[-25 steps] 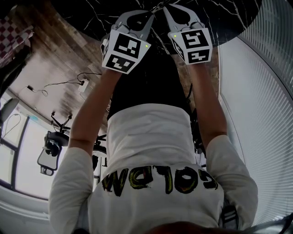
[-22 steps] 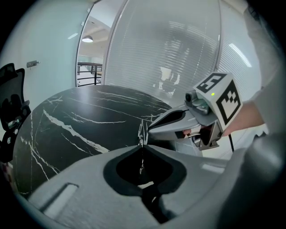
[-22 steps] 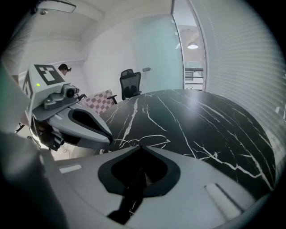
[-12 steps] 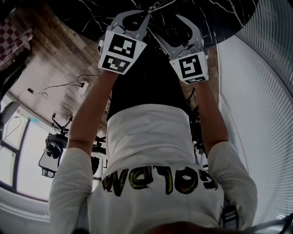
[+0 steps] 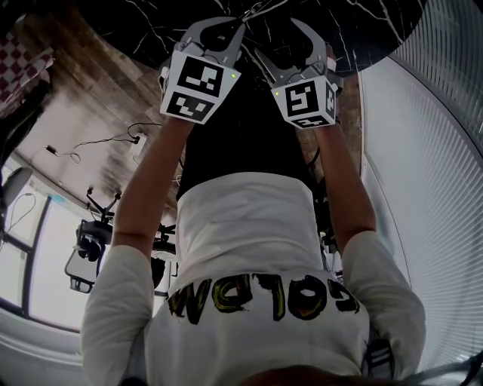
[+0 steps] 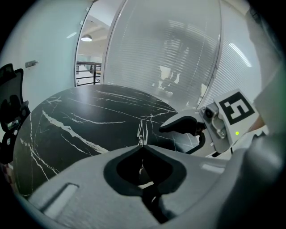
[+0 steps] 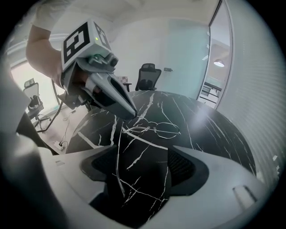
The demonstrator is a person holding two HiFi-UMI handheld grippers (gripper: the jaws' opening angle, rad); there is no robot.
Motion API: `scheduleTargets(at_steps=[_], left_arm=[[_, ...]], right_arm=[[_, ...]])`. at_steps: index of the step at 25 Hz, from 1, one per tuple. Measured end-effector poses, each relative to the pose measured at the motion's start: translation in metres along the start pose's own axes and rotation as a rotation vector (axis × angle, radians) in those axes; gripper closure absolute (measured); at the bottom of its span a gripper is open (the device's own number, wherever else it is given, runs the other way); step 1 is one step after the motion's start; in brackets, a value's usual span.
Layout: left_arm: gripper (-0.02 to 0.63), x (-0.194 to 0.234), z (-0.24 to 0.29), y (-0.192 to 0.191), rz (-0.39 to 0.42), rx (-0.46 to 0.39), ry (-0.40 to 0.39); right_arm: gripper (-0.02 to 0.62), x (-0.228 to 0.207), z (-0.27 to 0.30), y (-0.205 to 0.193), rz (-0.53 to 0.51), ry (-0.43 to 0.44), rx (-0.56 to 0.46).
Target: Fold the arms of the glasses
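Note:
Thin wire-frame glasses lie on the black marble table. My left gripper is shut on them at the frame's near corner, by a hinge. One arm of the glasses runs from there toward me, between the jaws of my right gripper. Those jaws are opening and neither pad presses on the arm. In the head view the left gripper and the open right gripper sit side by side at the table's edge. In the left gripper view the left gripper is closed to a point.
The round table's near edge lies just under both grippers. An office chair stands beyond the table, another chair at its side. A glass wall with blinds curves behind. Cables lie on the wooden floor.
My right gripper was shut with its tip beside the left gripper's; it has opened wide, rolled, and drawn back a little. The left gripper has stayed put.

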State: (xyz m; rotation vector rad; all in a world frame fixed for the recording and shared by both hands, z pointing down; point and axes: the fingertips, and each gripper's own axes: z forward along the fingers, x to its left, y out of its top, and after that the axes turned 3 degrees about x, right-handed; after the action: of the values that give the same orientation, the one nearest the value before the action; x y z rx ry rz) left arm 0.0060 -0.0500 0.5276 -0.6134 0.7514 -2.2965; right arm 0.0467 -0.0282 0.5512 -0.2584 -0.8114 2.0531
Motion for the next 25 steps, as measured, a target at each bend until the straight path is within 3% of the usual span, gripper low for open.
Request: scheduleTargets(at_steps=[25], left_arm=[[0.601,-0.006,0.002,-0.004,-0.06,0.038,-0.105]], right_arm=[[0.276,-0.048,0.014,0.015,0.009,-0.118,0.002]])
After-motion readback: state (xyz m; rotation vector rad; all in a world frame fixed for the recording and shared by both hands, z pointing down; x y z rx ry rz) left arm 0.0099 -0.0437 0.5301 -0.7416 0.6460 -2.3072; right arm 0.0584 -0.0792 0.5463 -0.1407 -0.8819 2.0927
